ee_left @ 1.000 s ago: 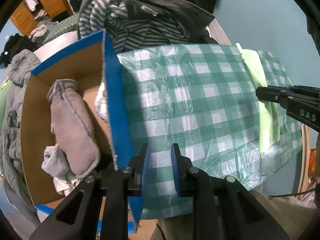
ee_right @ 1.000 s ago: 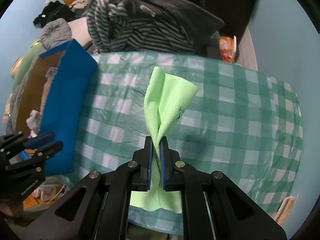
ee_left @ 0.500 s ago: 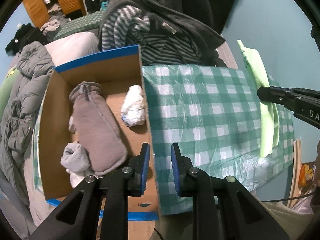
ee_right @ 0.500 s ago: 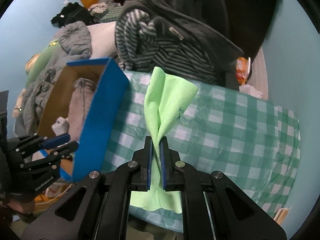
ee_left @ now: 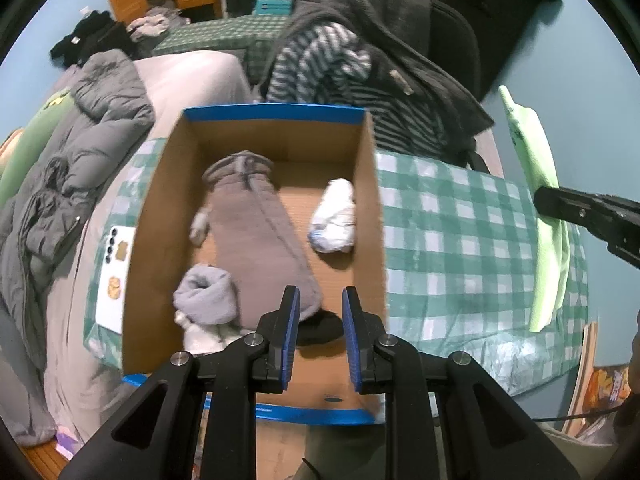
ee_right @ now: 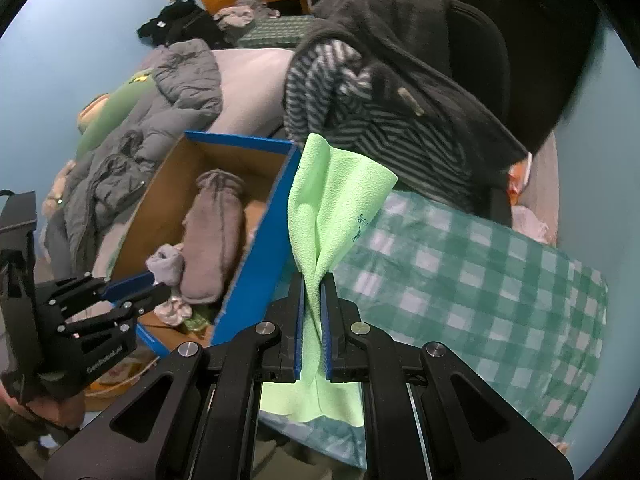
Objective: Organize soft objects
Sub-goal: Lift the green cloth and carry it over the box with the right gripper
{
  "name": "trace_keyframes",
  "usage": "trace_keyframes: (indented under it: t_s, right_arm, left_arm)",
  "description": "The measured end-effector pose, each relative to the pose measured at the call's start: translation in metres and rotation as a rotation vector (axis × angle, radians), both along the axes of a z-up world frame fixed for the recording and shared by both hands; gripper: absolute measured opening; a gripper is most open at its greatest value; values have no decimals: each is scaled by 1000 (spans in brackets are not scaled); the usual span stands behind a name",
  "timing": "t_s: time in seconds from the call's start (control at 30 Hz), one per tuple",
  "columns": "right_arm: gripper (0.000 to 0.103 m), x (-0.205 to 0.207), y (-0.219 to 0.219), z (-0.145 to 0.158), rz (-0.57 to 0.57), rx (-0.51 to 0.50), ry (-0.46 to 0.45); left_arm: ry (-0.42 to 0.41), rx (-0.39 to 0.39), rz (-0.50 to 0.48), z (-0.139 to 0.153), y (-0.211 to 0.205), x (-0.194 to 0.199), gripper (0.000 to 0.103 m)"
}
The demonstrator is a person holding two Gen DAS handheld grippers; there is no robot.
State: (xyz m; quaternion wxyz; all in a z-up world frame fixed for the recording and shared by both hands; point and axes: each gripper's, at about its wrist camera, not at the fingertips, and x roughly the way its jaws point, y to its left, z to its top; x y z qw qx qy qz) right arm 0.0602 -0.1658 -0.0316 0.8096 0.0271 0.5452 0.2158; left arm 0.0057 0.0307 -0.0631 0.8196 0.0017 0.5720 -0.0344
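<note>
My right gripper [ee_right: 311,280] is shut on a lime green cloth [ee_right: 336,200], held in the air above the green checked tablecloth [ee_right: 460,272]; the cloth [ee_left: 540,216] also shows at the right of the left wrist view. My left gripper [ee_left: 319,300] is open and empty over the near end of a blue-edged cardboard box [ee_left: 276,114]. The box holds a grey-brown plush pouch [ee_left: 256,224], a white bundle [ee_left: 334,216] and a grey sock roll [ee_left: 206,292]. The box [ee_right: 256,248] stands left of the cloth in the right wrist view.
A striped garment and a dark jacket [ee_left: 360,72] hang over a chair behind the box. A grey puffer jacket [ee_left: 60,168] lies on the bed to the left. A white phone [ee_left: 116,272] lies beside the box's left wall.
Both grippers have risen and pulled back, so the box's inside is in full view. The left gripper has shifted left over the box. The green cloth stays clamped in the right gripper.
</note>
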Motion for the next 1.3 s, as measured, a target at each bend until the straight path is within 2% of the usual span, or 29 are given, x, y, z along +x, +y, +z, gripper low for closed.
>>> trace_keyframes:
  t_s: [0.27, 0.67, 1.03, 1.3]
  right_arm:
    - [7, 3, 35, 3, 62, 12, -3]
    - [7, 11, 95, -4, 140, 29, 19]
    - [7, 17, 150, -34, 203, 15, 81]
    - [7, 22, 172, -49, 227, 2, 110]
  left_arm:
    - [-4, -1, 88, 4, 38, -1, 21]
    - [9, 14, 154, -1, 87, -4, 21]
    - [26, 17, 173, -12, 112, 1, 21]
    - [42, 30, 156, -15, 116, 5, 21]
